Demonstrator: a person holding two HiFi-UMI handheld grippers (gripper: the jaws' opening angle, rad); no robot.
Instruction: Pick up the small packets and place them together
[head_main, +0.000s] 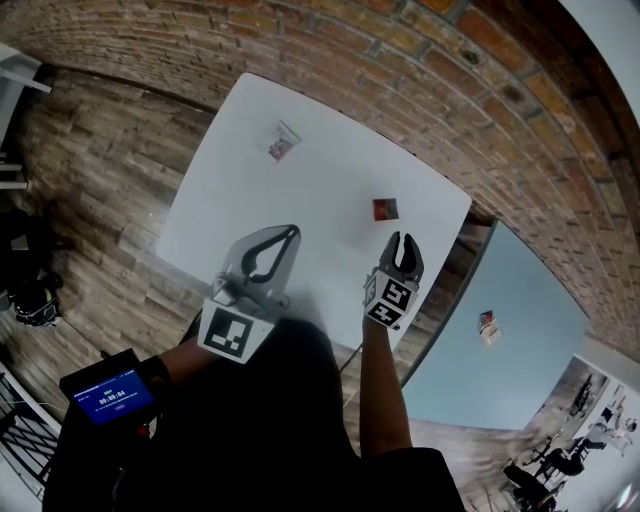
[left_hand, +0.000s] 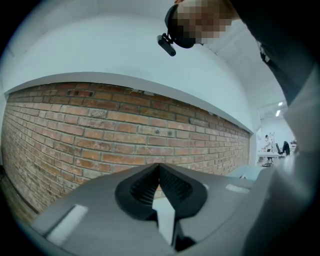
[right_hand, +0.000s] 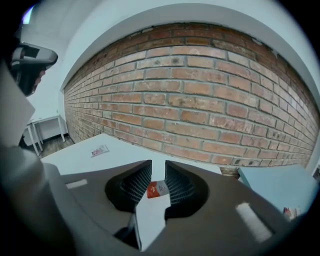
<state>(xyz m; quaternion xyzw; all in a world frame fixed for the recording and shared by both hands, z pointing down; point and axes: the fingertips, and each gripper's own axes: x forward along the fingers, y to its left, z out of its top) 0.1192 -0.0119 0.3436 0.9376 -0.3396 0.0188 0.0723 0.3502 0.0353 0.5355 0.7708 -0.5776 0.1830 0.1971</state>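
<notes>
A small red packet (head_main: 385, 209) lies flat on the white table (head_main: 330, 150) near its right edge. A paler red and white packet (head_main: 283, 143) lies further off toward the table's far left. My right gripper (head_main: 404, 240) hovers just short of the red packet with its jaws a little apart and nothing between the pads. In the right gripper view that red packet (right_hand: 158, 189) shows through the gap of the gripper (right_hand: 158, 167), and the pale packet (right_hand: 99, 150) lies far left. My left gripper (head_main: 291, 232) is shut and empty, held level; in its own view the gripper (left_hand: 160, 167) faces the brick wall.
A light blue table (head_main: 520, 300) stands to the right of the white one, with another small packet (head_main: 488, 326) on it. A brick wall (head_main: 420, 60) runs along behind both tables. Wooden floor (head_main: 90, 170) lies to the left. A screen (head_main: 110, 393) glows at lower left.
</notes>
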